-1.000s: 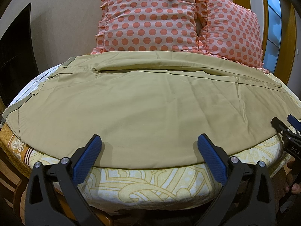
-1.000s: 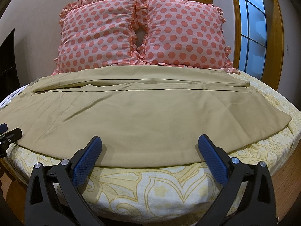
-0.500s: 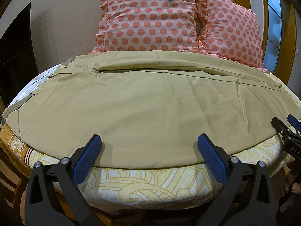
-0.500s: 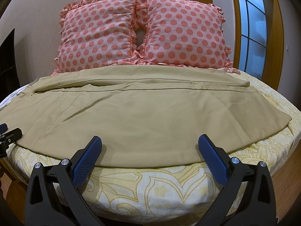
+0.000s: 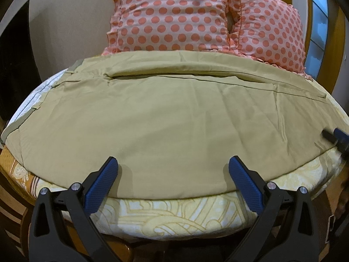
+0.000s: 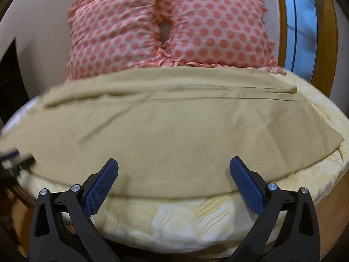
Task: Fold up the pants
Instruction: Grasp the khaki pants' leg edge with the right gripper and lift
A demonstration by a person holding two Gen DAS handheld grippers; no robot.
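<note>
Khaki pants [image 5: 165, 126] lie spread flat across the bed, waistband at the left, leg ends at the right; they also show in the right wrist view [image 6: 165, 131]. My left gripper [image 5: 173, 167] is open and empty, just above the pants' near edge. My right gripper [image 6: 173, 167] is open and empty over the near edge further right. The right gripper's tip shows in the left wrist view [image 5: 336, 137] at the far right. The left gripper's tip shows blurred in the right wrist view [image 6: 15, 159] at the far left.
The bed has a yellow patterned sheet [image 5: 174, 214] with a rounded front edge. Two pink polka-dot pillows [image 6: 165, 28] stand against the wall behind the pants. A window [image 6: 301, 26] with a wooden frame is at the right.
Both grippers have moved forward toward the bed, so the pants and pillows look nearer. The right wrist view is motion blurred. Both grippers stay open.
</note>
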